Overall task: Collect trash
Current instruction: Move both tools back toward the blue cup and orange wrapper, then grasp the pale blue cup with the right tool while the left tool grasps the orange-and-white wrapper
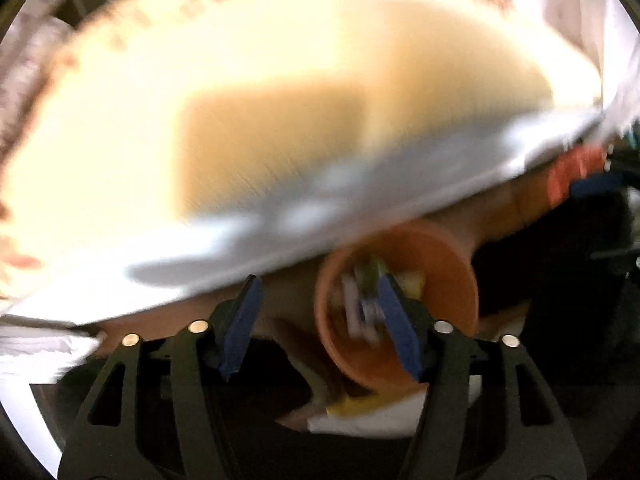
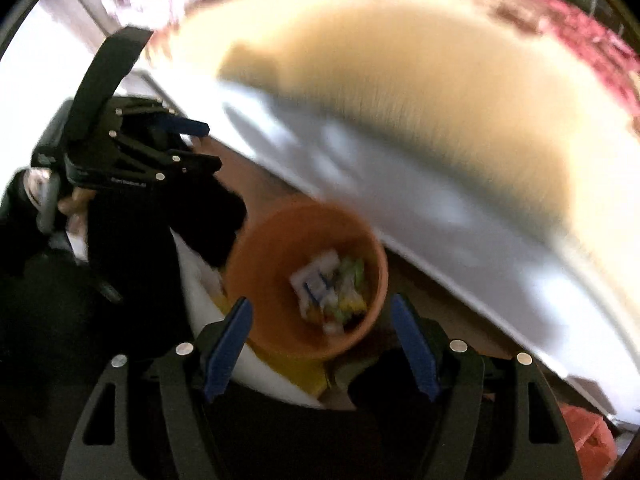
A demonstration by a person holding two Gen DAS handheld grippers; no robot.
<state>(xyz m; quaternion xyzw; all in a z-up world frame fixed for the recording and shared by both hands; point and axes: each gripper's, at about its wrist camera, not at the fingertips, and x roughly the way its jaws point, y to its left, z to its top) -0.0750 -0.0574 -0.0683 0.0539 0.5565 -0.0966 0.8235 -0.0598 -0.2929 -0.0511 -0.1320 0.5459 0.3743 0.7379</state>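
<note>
Both views are motion-blurred. An orange bin [image 2: 304, 280] stands on the floor below the table edge, with several crumpled wrappers [image 2: 330, 286] inside. It also shows in the left wrist view [image 1: 400, 304], with trash [image 1: 366, 300] in it. My right gripper [image 2: 322, 346] is open and empty, hovering over the bin's near rim. My left gripper [image 1: 320, 320] is open and empty, its right finger over the bin's mouth. It also shows in the right wrist view [image 2: 204, 144], up to the left of the bin.
A pale wooden table top [image 1: 240, 128] with a white edge [image 2: 440, 216] fills the upper part of both views. White and yellow items [image 2: 280, 376] lie under the bin. An orange bag [image 2: 588, 432] lies at the lower right.
</note>
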